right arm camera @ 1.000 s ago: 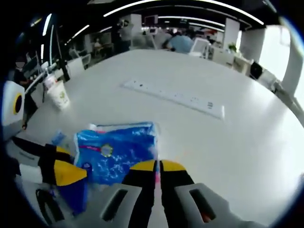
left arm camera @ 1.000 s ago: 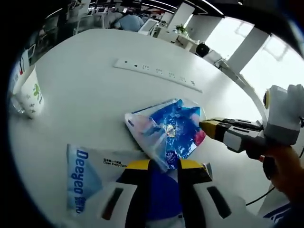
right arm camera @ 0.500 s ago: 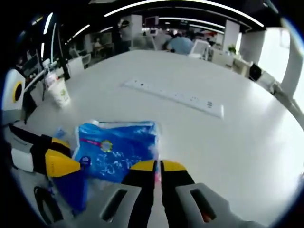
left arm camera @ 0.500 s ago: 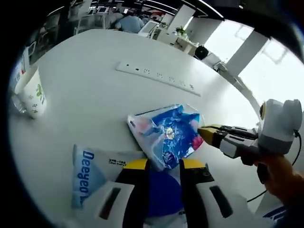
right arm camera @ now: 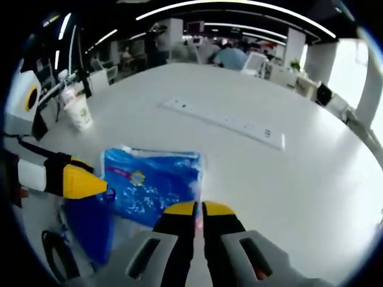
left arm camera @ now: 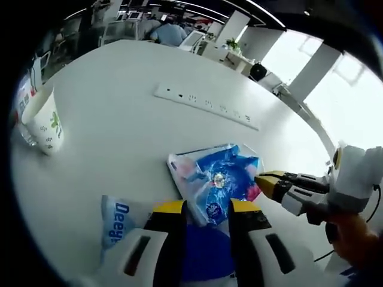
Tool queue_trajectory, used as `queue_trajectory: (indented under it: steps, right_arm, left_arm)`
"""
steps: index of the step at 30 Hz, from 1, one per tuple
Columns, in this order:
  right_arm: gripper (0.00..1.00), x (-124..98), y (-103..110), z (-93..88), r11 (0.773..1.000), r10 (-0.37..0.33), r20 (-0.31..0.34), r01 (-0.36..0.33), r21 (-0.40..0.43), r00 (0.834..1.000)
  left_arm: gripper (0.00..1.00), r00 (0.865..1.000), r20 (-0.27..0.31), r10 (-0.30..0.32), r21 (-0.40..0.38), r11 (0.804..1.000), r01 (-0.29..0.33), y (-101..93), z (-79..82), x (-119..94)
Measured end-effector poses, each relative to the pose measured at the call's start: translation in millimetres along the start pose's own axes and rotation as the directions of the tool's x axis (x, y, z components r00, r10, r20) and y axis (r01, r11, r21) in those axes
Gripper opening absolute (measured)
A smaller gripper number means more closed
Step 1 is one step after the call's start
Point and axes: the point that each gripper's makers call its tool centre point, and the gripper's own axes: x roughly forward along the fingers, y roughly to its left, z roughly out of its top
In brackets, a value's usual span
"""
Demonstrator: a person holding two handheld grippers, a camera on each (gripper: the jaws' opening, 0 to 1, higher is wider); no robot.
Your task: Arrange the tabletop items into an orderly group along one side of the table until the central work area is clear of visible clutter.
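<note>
A crinkled blue plastic bag (left arm camera: 218,179) (right arm camera: 152,188) lies on the white table (left arm camera: 119,95). My right gripper (right arm camera: 198,208) is shut on its near edge, and its yellow tip (left arm camera: 267,181) reaches in from the right in the left gripper view. My left gripper (left arm camera: 206,207) holds its jaws apart around a dark blue pack (left arm camera: 204,252), which fills the gap. In the right gripper view the same pack (right arm camera: 90,230) hangs under the left gripper's yellow tip (right arm camera: 81,182), just left of the bag. A white and light blue Deeyeo tissue pack (left arm camera: 119,218) lies under the left jaw.
A paper cup (left arm camera: 45,122) (right arm camera: 79,113) with green print stands at the table's left edge. A long white power strip (left arm camera: 206,104) (right arm camera: 224,122) lies across the middle, beyond the bag. Desks and seated people fill the room behind. A person's hand (left arm camera: 353,239) holds the right gripper.
The left gripper, still holding the dark blue pack, has moved farther along the table in the right gripper view. The right gripper and the bag have stayed where they were.
</note>
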Motion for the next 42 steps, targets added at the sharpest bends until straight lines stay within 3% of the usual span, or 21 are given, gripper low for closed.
queue_trajectory:
  steps: [7,26,42]
  right_arm:
    - [0.00,-1,-1,-1.7,1.000,-0.001,0.002,0.001,-0.002,1.000]
    - [0.00,-6,6,-5.2,1.000,0.006,0.005,-0.006,0.005,1.000]
    - [0.00,-20,7,-2.2,1.000,-0.013,0.049,0.013,-0.003,0.999]
  left_arm:
    - [0.25,1.000,0.013,0.023,0.017,1.000,-0.023,9.2,12.0,5]
    - [0.12,0.999,-0.002,0.043,0.056,0.998,-0.042,17.9,12.8,12]
    - [0.04,1.000,-0.002,0.022,0.094,0.995,-0.022,13.4,13.8,5]
